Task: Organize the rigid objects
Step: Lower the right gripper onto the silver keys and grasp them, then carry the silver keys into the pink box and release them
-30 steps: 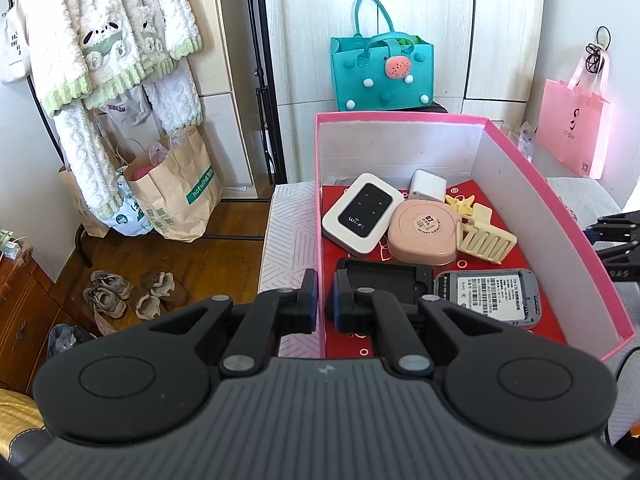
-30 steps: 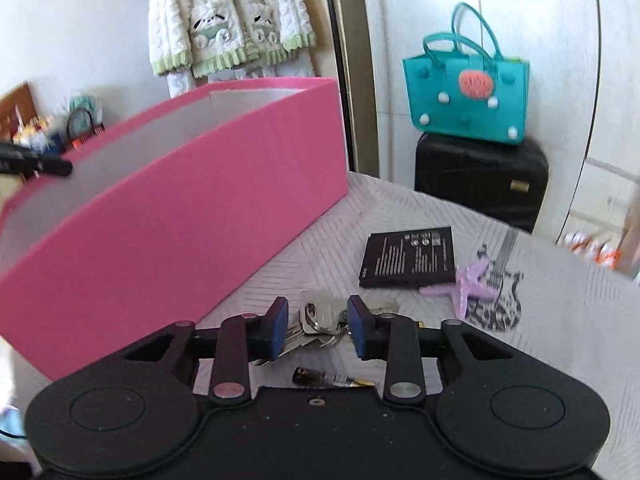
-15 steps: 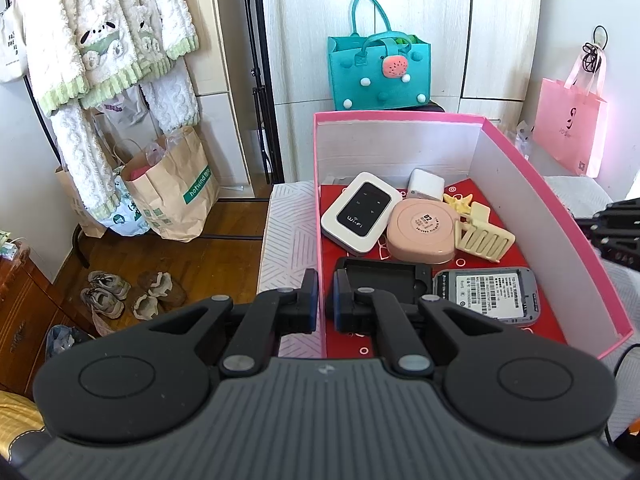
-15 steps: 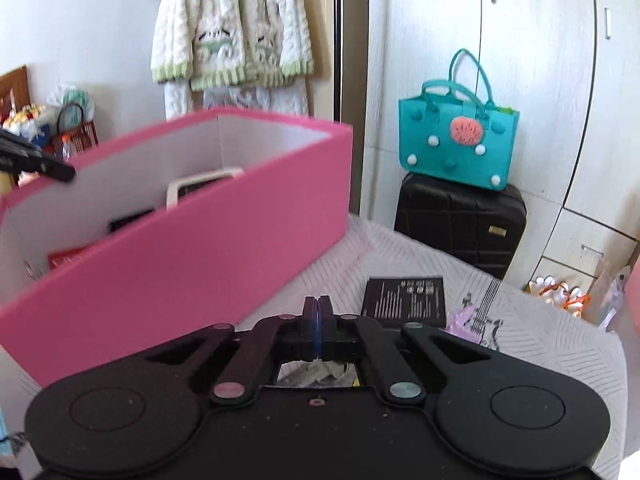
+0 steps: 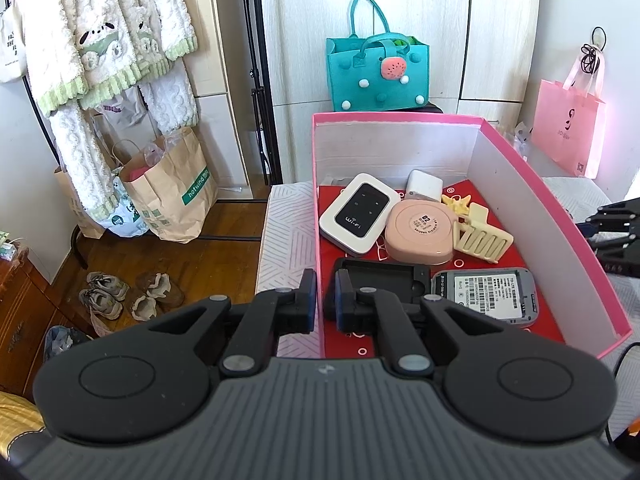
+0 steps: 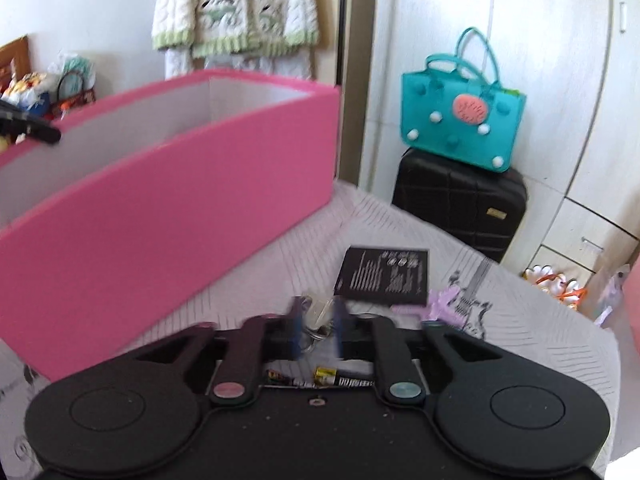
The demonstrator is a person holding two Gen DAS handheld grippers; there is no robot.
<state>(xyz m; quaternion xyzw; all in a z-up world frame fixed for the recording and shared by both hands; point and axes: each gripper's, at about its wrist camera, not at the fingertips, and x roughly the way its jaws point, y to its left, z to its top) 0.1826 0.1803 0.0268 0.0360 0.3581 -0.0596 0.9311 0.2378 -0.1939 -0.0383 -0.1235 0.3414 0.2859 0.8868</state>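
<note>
Now the right gripper [image 6: 317, 326] is hovering low over the bedspread [image 6: 532, 344]. Its jaws have just been opening, and the bunch of keys [image 6: 316, 312] is lying straight ahead between the parted fingers. It is apparently not being pinched, though blur is hiding any contact. Farther off, to this gripper's left, the pink box [image 6: 180, 216] is standing, with the left gripper [image 5: 325, 304] clamping its side wall.

Your box [image 5: 516, 168] sits on the bed [image 6: 520, 344]; inside it, the router [image 5: 360, 214] lies left of the round case [image 5: 420, 232], with the comb [image 5: 482, 240] to its right. Outside, keys [image 6: 316, 312] lie before the booklet [image 6: 384, 276].
</note>
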